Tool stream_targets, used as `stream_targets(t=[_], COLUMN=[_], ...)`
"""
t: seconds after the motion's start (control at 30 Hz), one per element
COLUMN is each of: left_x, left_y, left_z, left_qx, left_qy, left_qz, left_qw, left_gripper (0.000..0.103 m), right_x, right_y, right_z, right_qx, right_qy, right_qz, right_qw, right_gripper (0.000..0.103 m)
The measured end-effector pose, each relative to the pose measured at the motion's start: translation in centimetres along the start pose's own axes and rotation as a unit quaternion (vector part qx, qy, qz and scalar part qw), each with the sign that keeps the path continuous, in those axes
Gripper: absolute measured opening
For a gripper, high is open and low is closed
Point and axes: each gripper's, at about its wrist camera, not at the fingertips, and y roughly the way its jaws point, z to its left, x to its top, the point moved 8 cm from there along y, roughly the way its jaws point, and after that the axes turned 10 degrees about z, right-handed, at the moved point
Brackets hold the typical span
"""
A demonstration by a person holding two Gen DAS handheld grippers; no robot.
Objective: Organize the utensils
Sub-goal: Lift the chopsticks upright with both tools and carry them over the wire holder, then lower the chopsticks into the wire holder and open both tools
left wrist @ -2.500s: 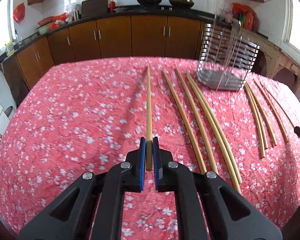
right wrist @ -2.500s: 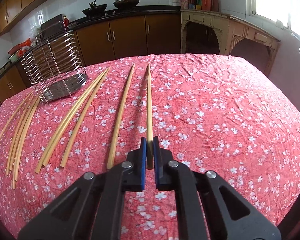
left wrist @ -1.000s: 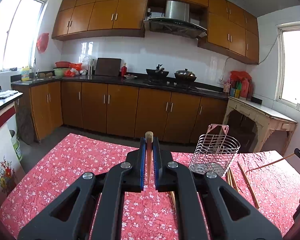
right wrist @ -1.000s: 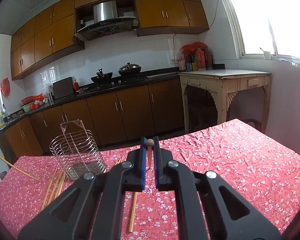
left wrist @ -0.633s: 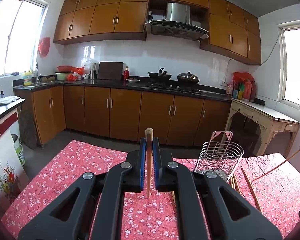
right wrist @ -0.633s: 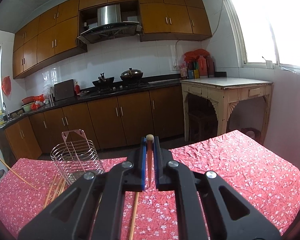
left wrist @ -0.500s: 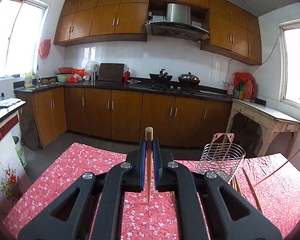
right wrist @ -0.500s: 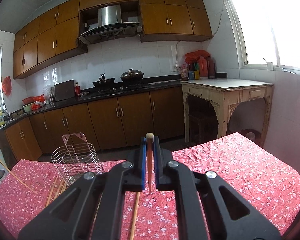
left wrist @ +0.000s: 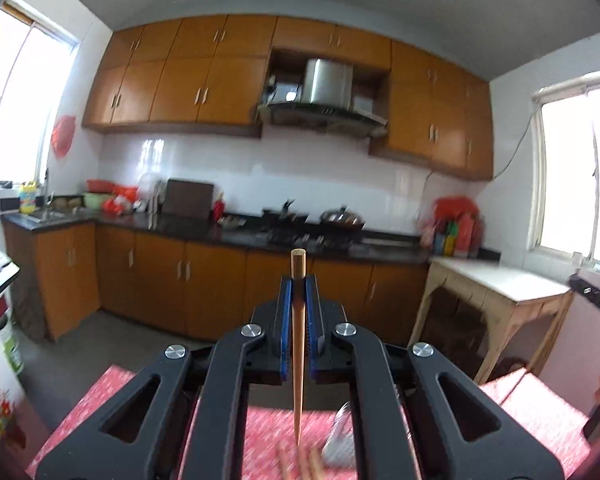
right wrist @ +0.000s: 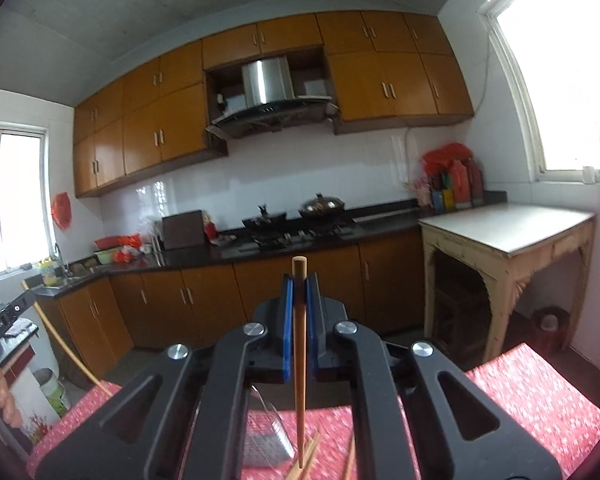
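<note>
My left gripper [left wrist: 299,280] is shut on a long wooden chopstick [left wrist: 298,344], held upright with its tip hanging over the table. My right gripper [right wrist: 299,280] is shut on another wooden chopstick [right wrist: 299,360], also upright. The wire utensil basket [right wrist: 266,440] stands on the red floral tablecloth [right wrist: 540,396] below the right gripper; in the left wrist view the basket [left wrist: 338,436] is blurred and mostly hidden behind the gripper. Several more chopsticks [right wrist: 312,452] lie on the table beside the basket. The left gripper's chopstick [right wrist: 66,348] shows at the left of the right wrist view.
Brown kitchen cabinets [left wrist: 160,276] and a dark counter with a stove [right wrist: 296,228] run along the far wall. A pale side table [right wrist: 508,240] stands at the right by the window. The floor lies between table and cabinets.
Both grippers have lifted their chopsticks off the table and tilted up. The basket has dropped lower in both views and now sits behind the gripper bodies.
</note>
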Motion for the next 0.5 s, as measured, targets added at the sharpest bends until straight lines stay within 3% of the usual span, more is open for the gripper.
stream_targets(t=[0.23, 0.5], left_x=[0.9, -3.2], left_y=[3.6, 9.0], left_z=[-3.3, -3.4], left_qx=[-0.024, -0.034], left_qy=[-0.013, -0.035], left_qz=[-0.008, 0.041], left_qw=[0.9996, 0.9980], left_gripper=[0.007, 0.007], right_x=[1.4, -2.0], right_y=[4.8, 10.9], right_z=[3.4, 5.5], right_qx=[0.033, 0.047], right_qy=[0.006, -0.004], right_qz=[-0.002, 0.021], right_qw=[0.999, 0.999], right_gripper=[0.008, 0.008])
